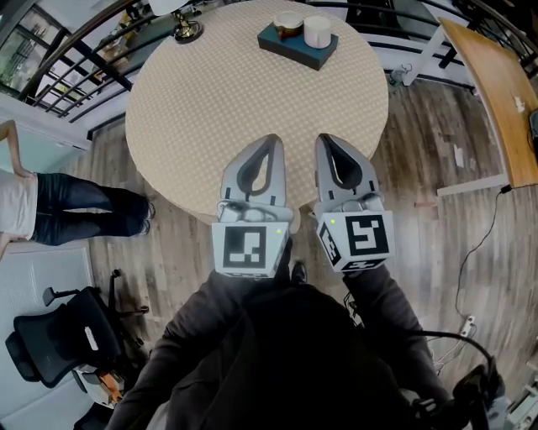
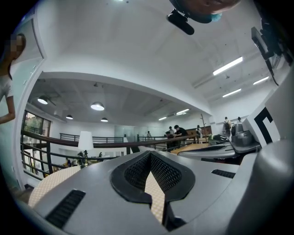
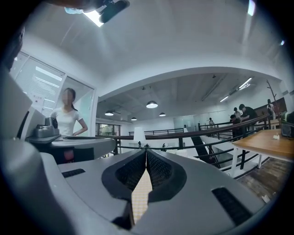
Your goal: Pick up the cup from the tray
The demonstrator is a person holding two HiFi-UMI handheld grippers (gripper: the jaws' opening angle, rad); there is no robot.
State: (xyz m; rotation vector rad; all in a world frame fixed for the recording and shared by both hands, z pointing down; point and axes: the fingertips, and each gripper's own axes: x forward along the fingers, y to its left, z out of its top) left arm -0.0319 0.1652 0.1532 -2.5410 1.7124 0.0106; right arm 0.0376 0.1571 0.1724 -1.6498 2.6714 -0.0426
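A person in a dark top (image 1: 277, 353), seen from above their own head, holds two grey grippers level over the near edge of one round table (image 1: 252, 92) with a woven beige top.

One long wooden desk (image 1: 496, 92) runs along the right side of the room. One bystander (image 1: 50, 201) in a white shirt and dark jeans stands on the wooden floor to the left. One black office chair (image 1: 59, 336) sits in the lower left corner.

The left gripper (image 1: 267, 138) and the right gripper (image 1: 329, 138) lie side by side, just apart, each carrying one marker cube at its back. Seen from each gripper's own camera, both the left gripper (image 2: 150, 153) and the right gripper (image 3: 146, 151) have their jaws closed tip to tip with nothing between them.

One dark tray (image 1: 311, 57) rests at the far side of the table, well apart from both grippers. Two cups stand on it, touching or nearly so: one brown cup (image 1: 287, 23) to the left and one white cup (image 1: 318, 31) to the right. One lamp (image 1: 187, 32) stands at the table's far left edge.
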